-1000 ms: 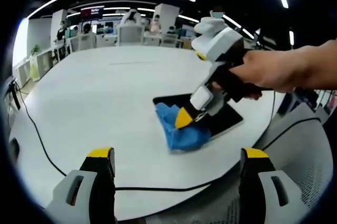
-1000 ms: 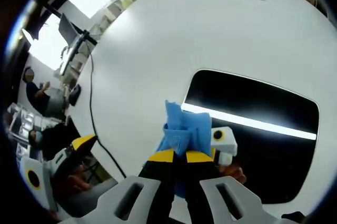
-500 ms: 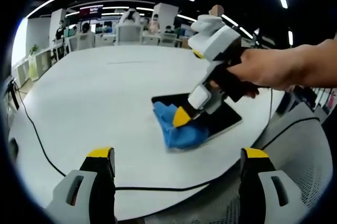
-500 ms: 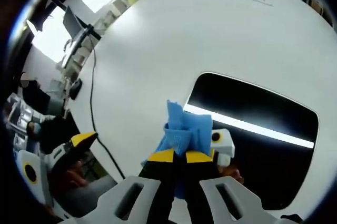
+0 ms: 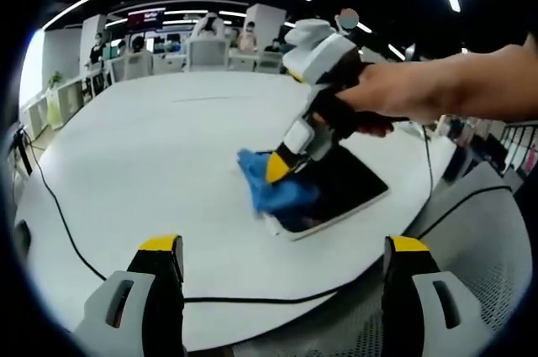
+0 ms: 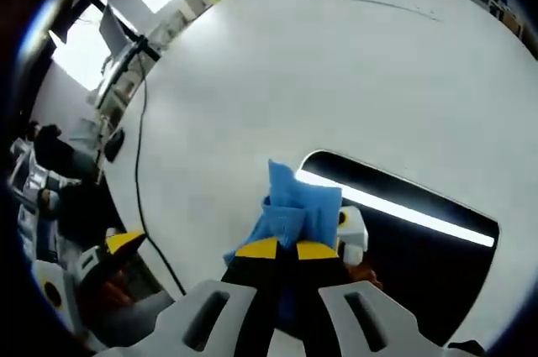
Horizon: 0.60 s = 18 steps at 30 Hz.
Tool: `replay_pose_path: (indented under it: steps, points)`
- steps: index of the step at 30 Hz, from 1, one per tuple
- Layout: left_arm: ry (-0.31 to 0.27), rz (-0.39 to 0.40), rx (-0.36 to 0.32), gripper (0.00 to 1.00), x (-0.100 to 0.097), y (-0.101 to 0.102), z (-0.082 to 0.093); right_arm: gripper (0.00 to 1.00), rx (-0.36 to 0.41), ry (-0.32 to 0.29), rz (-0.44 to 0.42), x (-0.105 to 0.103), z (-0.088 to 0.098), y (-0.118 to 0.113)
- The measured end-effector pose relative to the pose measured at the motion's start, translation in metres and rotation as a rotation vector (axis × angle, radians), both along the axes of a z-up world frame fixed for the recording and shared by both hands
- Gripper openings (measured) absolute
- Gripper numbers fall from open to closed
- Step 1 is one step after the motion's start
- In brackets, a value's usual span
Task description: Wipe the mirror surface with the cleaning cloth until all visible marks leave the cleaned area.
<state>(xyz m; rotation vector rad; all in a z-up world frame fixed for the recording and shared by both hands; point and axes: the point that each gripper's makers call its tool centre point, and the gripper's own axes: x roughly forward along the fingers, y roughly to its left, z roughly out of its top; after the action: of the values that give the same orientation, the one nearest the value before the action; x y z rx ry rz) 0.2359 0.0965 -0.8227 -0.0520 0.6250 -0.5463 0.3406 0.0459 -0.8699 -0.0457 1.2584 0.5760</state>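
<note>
A dark rectangular mirror (image 5: 340, 193) (image 6: 416, 244) lies flat on the white round table (image 5: 151, 155), reflecting a ceiling light strip. My right gripper (image 5: 279, 170) (image 6: 282, 249) is shut on a crumpled blue cleaning cloth (image 5: 273, 185) (image 6: 298, 206) and presses it on the mirror's left end, with part of the cloth over the table. A hand (image 5: 429, 97) holds that gripper. My left gripper (image 5: 282, 248) hangs open at the table's near edge, well short of the mirror, with nothing between its jaws. It also appears low left as the left gripper (image 6: 105, 260) in the right gripper view.
A black cable (image 5: 59, 214) runs along the table's left and near edge. Office chairs and desks (image 5: 202, 50) stand beyond the far side, with people seated there. A grey chair (image 5: 496, 239) is at the right.
The right gripper has dragged the cloth left and farther across the mirror's end, uncovering the mirror's near corner. The left gripper has stayed put.
</note>
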Motion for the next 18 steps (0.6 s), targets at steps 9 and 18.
replay_pose_path:
  steps: [9,18]
  points:
    - [0.009,0.0,-0.007,0.99,-0.001,-0.001,0.0,0.0,-0.015,-0.004,0.01,0.029,-0.003,0.001]
    - [0.015,-0.006,-0.002,0.99,-0.002,-0.002,0.0,0.0,-0.044,-0.018,0.055,0.042,0.005,0.0]
